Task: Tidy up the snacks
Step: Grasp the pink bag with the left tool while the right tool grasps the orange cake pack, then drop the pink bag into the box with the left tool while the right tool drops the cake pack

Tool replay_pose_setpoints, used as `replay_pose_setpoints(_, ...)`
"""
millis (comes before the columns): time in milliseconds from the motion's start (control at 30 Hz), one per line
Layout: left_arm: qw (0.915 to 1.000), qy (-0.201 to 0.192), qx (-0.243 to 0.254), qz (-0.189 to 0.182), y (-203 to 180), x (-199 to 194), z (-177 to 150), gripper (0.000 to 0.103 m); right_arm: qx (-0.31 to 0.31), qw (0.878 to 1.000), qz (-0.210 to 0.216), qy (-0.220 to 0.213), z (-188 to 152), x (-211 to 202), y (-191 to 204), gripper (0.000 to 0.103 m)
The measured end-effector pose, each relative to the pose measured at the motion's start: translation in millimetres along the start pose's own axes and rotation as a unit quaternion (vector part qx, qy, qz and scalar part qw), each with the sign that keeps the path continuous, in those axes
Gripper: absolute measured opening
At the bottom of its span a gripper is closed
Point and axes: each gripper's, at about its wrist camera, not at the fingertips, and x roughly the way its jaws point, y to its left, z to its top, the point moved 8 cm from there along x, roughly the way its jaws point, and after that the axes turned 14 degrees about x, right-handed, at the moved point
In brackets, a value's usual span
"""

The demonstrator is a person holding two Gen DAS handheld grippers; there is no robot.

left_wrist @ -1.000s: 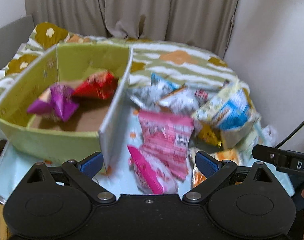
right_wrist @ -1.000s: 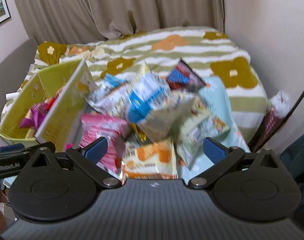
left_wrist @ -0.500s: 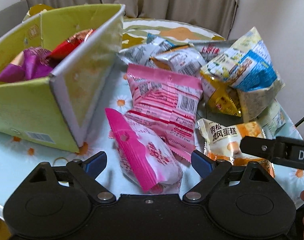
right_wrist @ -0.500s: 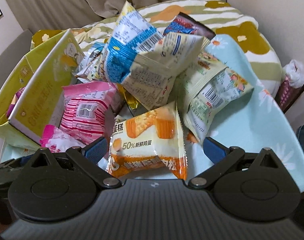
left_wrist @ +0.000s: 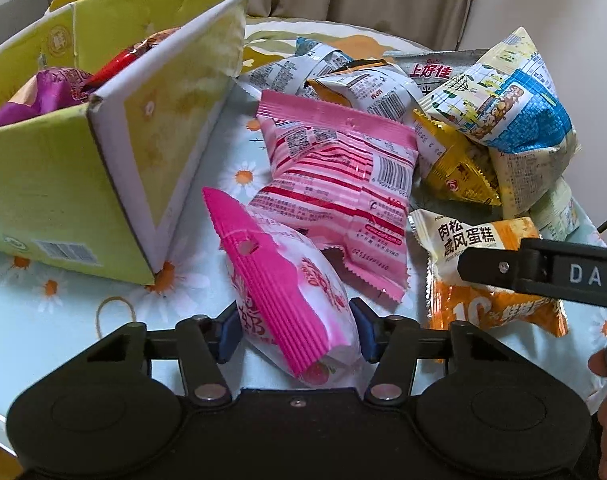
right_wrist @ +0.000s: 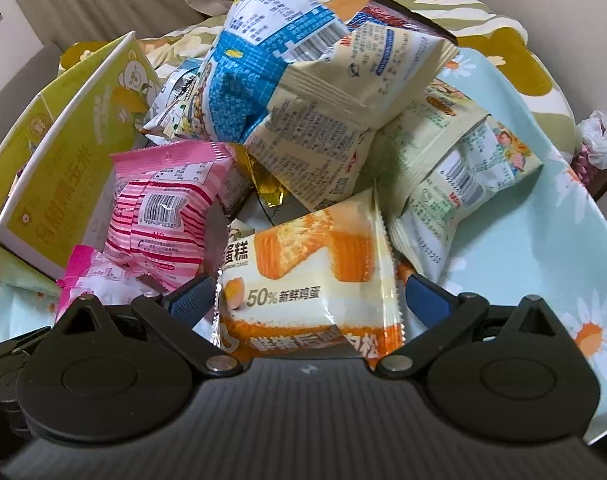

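My left gripper (left_wrist: 295, 332) is shut on a pink-and-white snack pack (left_wrist: 287, 292) lying on the table. A larger pink striped pack (left_wrist: 339, 188) lies just beyond it. My right gripper (right_wrist: 307, 300) is open, its fingers on either side of an orange-and-white cake pack (right_wrist: 307, 280), which also shows in the left wrist view (left_wrist: 483, 264) under my right gripper's arm. The yellow-green cardboard box (left_wrist: 63, 168) stands at the left and holds a purple pack (left_wrist: 47, 88) and a red pack (left_wrist: 123, 60).
A heap of snack packs lies behind: a blue-and-cream bag (right_wrist: 303, 80), a green-cream pack (right_wrist: 455, 176), a yellow pack (left_wrist: 455, 168), silver packs (left_wrist: 343, 76). The table has a light-blue daisy cloth (right_wrist: 543, 248). A rubber band (left_wrist: 115, 312) lies near the box.
Both grippers have moved down and forward to the table. The left gripper has closed on the pink-and-white pack. The right gripper's fingers now straddle the orange cake pack.
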Motion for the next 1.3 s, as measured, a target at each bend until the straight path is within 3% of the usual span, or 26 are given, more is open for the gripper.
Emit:
replay_pose_setpoints(367, 1.0, 0.001, 0.0, 0.005, 11, -8, -5, 0.056, -0.036, 0.999, -0.02, -0.018, 2, 8, 14, 0.103)
replay_pose_setpoints(633, 1.0, -0.004, 0.004, 0.004, 12, -16, -9, 0.046, -0.077, 0.996, -0.042, -0.026, -1, 18, 21, 0.103)
replay_pose_setpoints(867, 0.9999, -0.013, 0.007, 0.004, 9, -26, -12, 0.039, -0.103, 0.994, -0.032, -0.028, -8, 10, 28, 0.092)
replay_pose_setpoints(1300, 0.9988, -0.047, -0.001, 0.014, 7, -75, -2, 0.039, -0.084, 0.996, 0.003, -0.011, -23, -29, 34, 0.091)
